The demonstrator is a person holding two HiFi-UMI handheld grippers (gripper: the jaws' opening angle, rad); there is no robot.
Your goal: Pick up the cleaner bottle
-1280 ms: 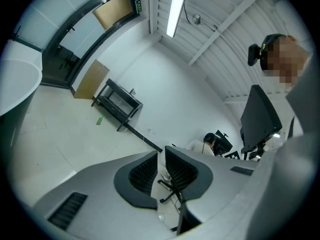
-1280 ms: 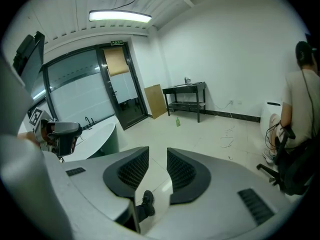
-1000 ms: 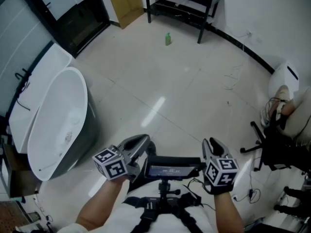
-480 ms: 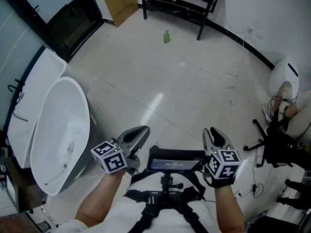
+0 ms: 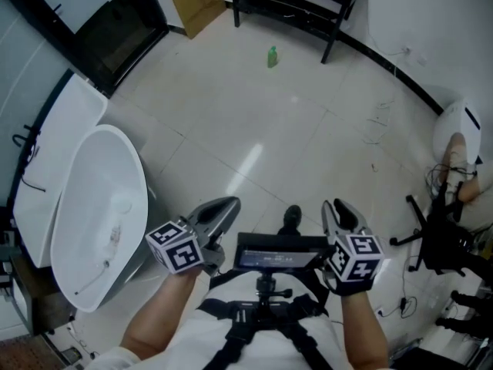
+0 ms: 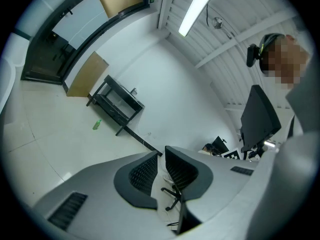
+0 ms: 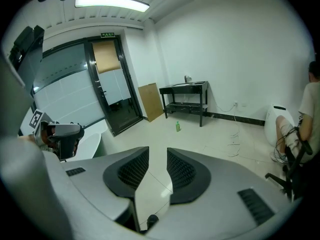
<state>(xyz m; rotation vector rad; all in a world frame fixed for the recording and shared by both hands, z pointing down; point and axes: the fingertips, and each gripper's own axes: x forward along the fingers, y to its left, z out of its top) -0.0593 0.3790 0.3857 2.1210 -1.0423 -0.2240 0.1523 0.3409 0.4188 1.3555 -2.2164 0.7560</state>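
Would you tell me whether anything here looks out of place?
A small green bottle stands alone on the floor in front of the black table, rather than on it. Loose cables trail over the tiles nearby.

**Bright, even light; fisheye edges**

A ceiling tube light (image 7: 112,3) fills the white room evenly. It leaves a pale streak of glare (image 5: 248,164) on the glossy floor (image 5: 231,106), and shadows are soft. Both gripper views bend strongly and fall to black corners. The far cleaner bottle (image 5: 272,56) is only a green speck.
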